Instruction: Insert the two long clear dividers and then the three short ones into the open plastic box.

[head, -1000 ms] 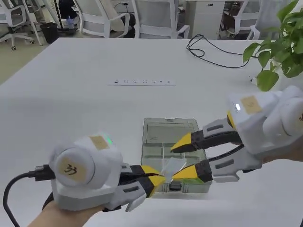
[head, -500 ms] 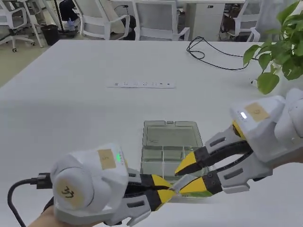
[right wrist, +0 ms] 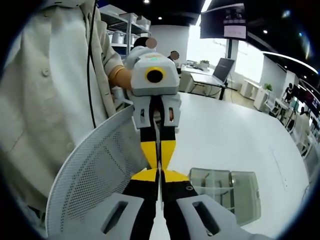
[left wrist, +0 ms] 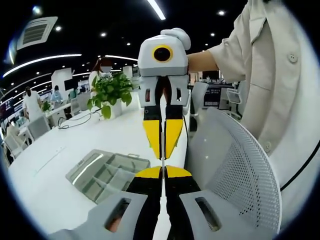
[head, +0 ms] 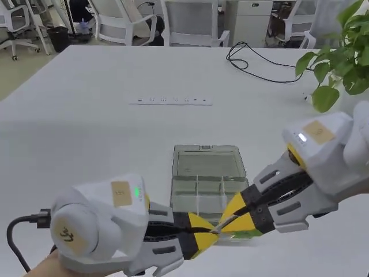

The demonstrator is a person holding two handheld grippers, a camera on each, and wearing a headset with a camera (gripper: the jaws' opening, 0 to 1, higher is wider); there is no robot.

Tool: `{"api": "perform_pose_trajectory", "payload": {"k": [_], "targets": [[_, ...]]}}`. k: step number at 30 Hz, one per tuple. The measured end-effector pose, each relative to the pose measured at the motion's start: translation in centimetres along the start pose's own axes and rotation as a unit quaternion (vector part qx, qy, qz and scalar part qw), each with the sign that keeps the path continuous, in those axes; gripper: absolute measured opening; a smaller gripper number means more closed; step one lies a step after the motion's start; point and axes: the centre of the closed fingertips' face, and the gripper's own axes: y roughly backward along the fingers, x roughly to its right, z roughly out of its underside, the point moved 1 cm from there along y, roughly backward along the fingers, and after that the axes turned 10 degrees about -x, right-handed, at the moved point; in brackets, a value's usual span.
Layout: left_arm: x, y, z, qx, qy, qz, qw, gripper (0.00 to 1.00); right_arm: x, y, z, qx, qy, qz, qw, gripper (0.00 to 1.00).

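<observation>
The open plastic box (head: 181,199) lies on the white table with its lid (head: 207,161) folded back; clear dividers split it into several compartments. Just in front of the box's near edge, a small clear divider (head: 221,225) hangs edge-on between both grippers. My left gripper (head: 209,236) comes in from the lower left, shut on one end of the divider. Facing it tip to tip from the right, my right gripper (head: 229,217) is shut on the other end. The left gripper view has the divider (left wrist: 162,161) as a thin line between my left gripper (left wrist: 162,172) and the right one (left wrist: 162,145). My right gripper (right wrist: 160,175) also appears in its own view.
A potted plant (head: 337,57) stands at the table's right edge. A black cable (head: 253,60) curls at the far side and a flat power strip (head: 170,101) lies mid-table. A white mesh chair back (left wrist: 235,170) and a person in a beige shirt (right wrist: 45,75) are close behind the grippers.
My right gripper's jaws, wide open a second ago, have closed onto the divider. Both grippers have come slightly nearer the table's front edge.
</observation>
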Motion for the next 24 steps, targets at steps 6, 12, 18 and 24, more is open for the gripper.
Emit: {"api": "perform_pose_trajectory", "payload": {"k": [6, 12, 18, 24], "targets": [[0.0, 0.0, 0.2, 0.006, 0.018, 0.002, 0.9998, 0.0, -0.1, -0.2, -0.1, -0.009, 0.016, 0.0, 0.9998, 0.03], [-0.3, -0.1, 0.2, 0.012, 0.043, -0.005, 0.999, 0.0, 0.2, -0.2, 0.0, -0.018, 0.022, 0.006, 0.9996, 0.02], [-0.9, -0.1, 0.4, 0.012, 0.058, -0.021, 0.998, 0.06, 0.9, 0.1, 0.3, -0.032, 0.02, 0.021, 0.9991, 0.02], [-1.4, -0.1, 0.9, 0.005, 0.073, -0.041, 0.9965, 0.21, 2.4, 0.4, 1.2, -0.059, -0.004, 0.039, 0.9975, 0.02]]}}
